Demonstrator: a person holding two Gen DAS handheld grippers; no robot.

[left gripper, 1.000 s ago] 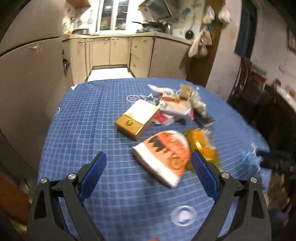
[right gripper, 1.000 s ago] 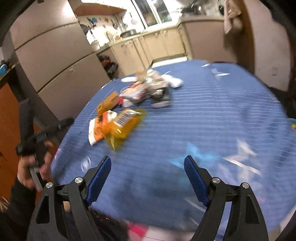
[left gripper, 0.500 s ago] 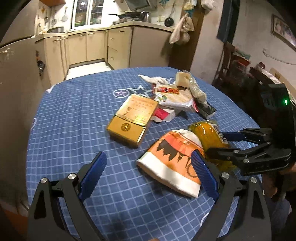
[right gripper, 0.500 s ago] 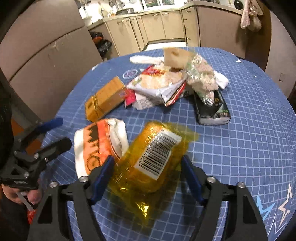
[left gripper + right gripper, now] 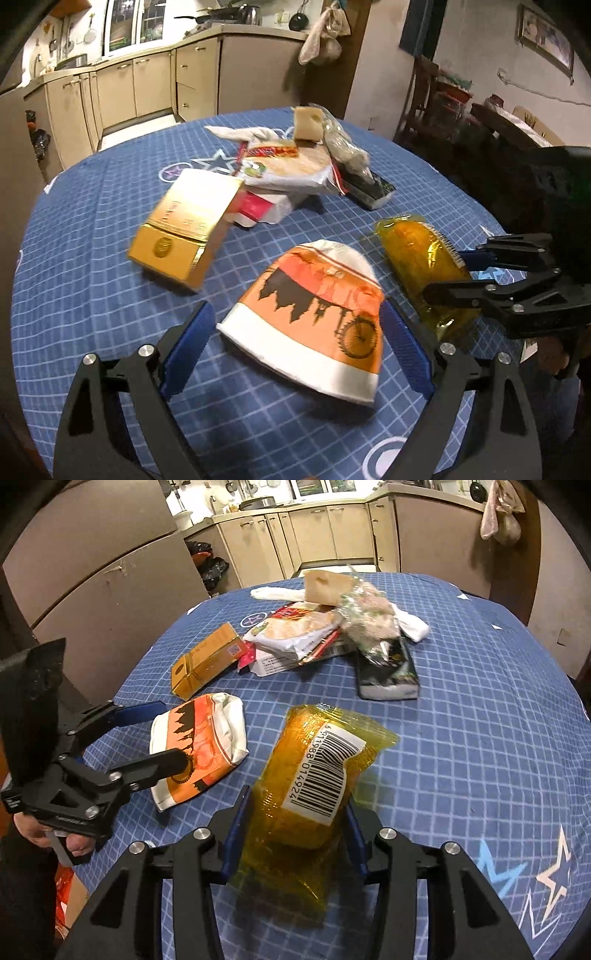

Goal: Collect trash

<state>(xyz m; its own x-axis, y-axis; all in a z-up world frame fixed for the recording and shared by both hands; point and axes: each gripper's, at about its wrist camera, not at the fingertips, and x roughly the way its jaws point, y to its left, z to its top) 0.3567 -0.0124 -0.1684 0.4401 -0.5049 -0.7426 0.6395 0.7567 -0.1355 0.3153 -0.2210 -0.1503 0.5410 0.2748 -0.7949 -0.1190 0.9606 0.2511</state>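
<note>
**Right jaws closing around the yellow packet, left jaws wide around the orange pack**

Your right gripper (image 5: 295, 827) has its blue pads on either side of the yellow cellophane packet (image 5: 314, 771), which lies on the blue checked tablecloth (image 5: 480, 738) with its barcode label up. The jaws have just been closing. The pads look to be touching the wrapper's sides, but you cannot tell for sure that they press on it. The packet's near end runs back between the fingers toward the camera.

Your left gripper (image 5: 295, 339) stands with its jaws well apart, one pad on each side of the orange-and-white tissue pack (image 5: 317, 314). Neither pad touches it; there is cloth showing on both sides. The pack lies flat, just beside the yellow packet, printed with a dark skyline and a bicycle wheel.

Further back on the table:
- a gold carton (image 5: 184, 232), tilted, its far end propped against the pile behind it
- a heap of wrappers (image 5: 291, 166): a flat white food bag on top, a clear crumpled bag, a tan sponge-like block, a white cloth
- a black box (image 5: 388, 675) at the heap's right edge, partly under the clear bag

Your hand (image 5: 55, 838) shows on the left tool's grip in the right wrist view. Beige kitchen cabinets (image 5: 325, 535) stand behind the table.
</note>
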